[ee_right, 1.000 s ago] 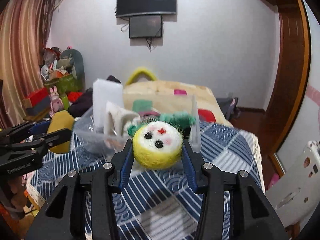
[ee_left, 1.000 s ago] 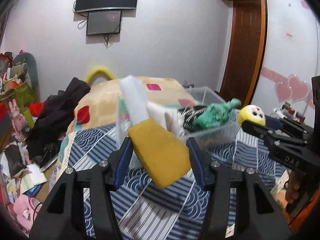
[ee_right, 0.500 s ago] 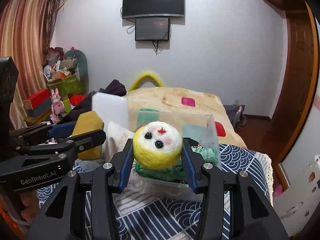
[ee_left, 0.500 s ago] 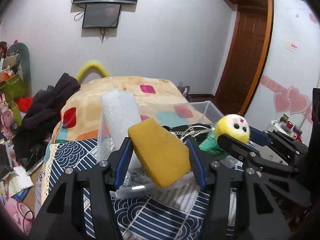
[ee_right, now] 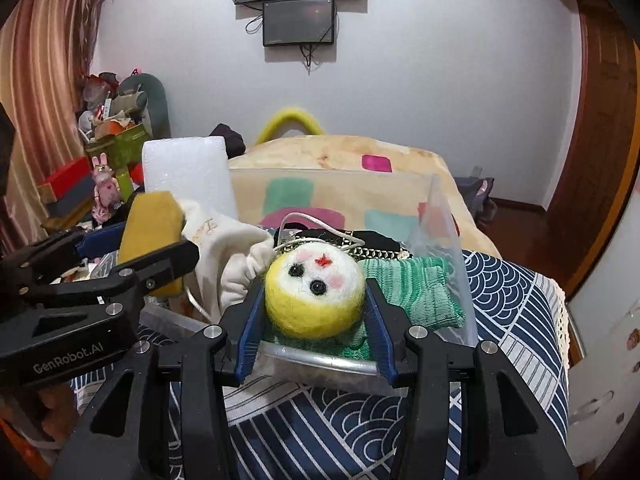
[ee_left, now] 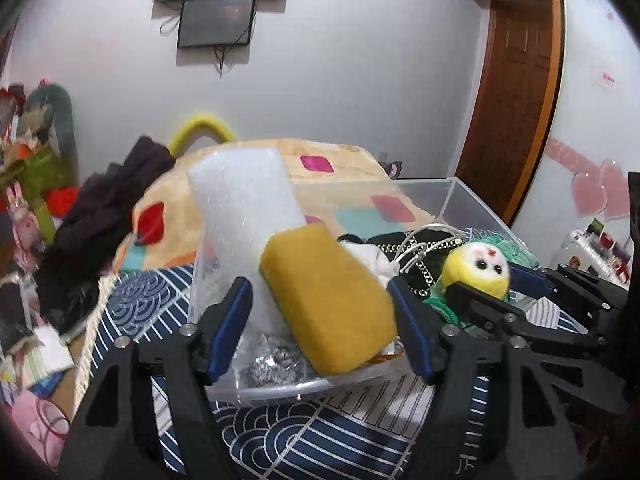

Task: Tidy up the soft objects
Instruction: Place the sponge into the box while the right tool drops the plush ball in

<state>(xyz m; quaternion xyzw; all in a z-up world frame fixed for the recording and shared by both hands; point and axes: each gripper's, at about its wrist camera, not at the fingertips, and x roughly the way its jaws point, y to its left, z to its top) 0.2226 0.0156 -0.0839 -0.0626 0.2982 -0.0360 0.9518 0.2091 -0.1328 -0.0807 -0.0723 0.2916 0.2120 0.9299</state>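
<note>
My left gripper [ee_left: 320,324] is shut on a yellow sponge [ee_left: 328,300] and holds it over the near left part of a clear plastic box [ee_left: 472,200]. My right gripper [ee_right: 314,320] is shut on a yellow felt ball with a face [ee_right: 314,294], over the box's near right edge [ee_right: 320,360]. The sponge [ee_right: 150,236] and left gripper [ee_right: 132,264] also show in the right wrist view; the ball [ee_left: 478,268] shows in the left wrist view. In the box are a white foam block [ee_left: 244,204], a white cloth pouch [ee_right: 224,252], a green knit piece [ee_right: 416,292], a black item with a chain and crumpled foil [ee_left: 276,362].
The box stands on a bed with a navy patterned cover [ee_right: 512,300] and a beige blanket [ee_right: 340,156] behind it. Dark clothes [ee_left: 104,220] and clutter lie at the left. A wooden door [ee_left: 516,80] is at the right.
Both grippers have moved forward and down toward the box with the sponge and the ball still held. The box now looks closer and larger.
</note>
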